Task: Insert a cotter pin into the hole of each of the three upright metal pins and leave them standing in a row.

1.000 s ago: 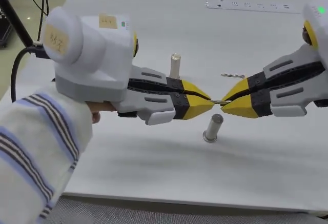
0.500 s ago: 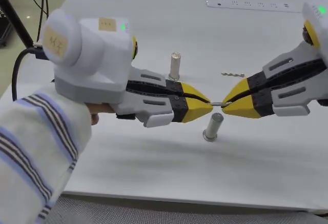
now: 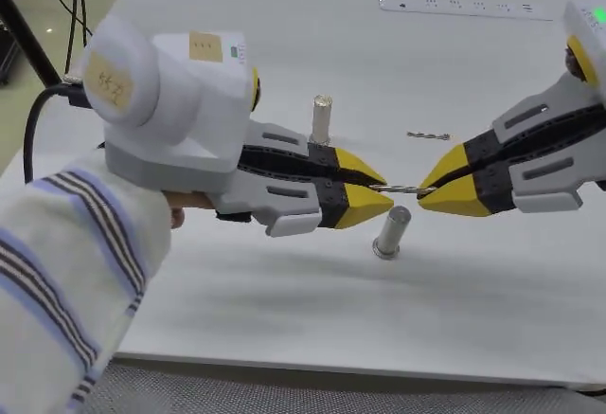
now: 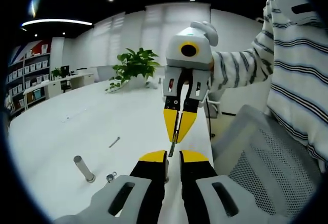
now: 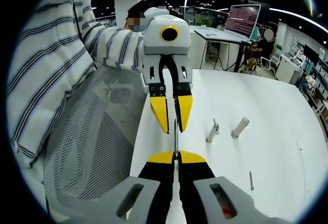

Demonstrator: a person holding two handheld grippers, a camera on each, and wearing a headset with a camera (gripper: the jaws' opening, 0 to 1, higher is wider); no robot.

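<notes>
**Q:** What could fail from here?

**A:** The cotter pin is clamped at one end by the right gripper, whose jaws are pressed fully together on it. The free end lies between the jaws of the left gripper, which are parted a little and are not seen to bite. A drop is judged likely if the right jaws are released before the left are closed. The thin wire could also be bent if it is pulled from both ends at once.

**Q:** Pose noted?

**A:** The grippers are held tip to tip, nearly level, above the table. The left one is carried by a hand under its body. One metal pin stands just beneath the meeting tips, clear of them. A second metal pin stands just beyond the left jaws. The cotter pin is not yet lined up with either.
</notes>
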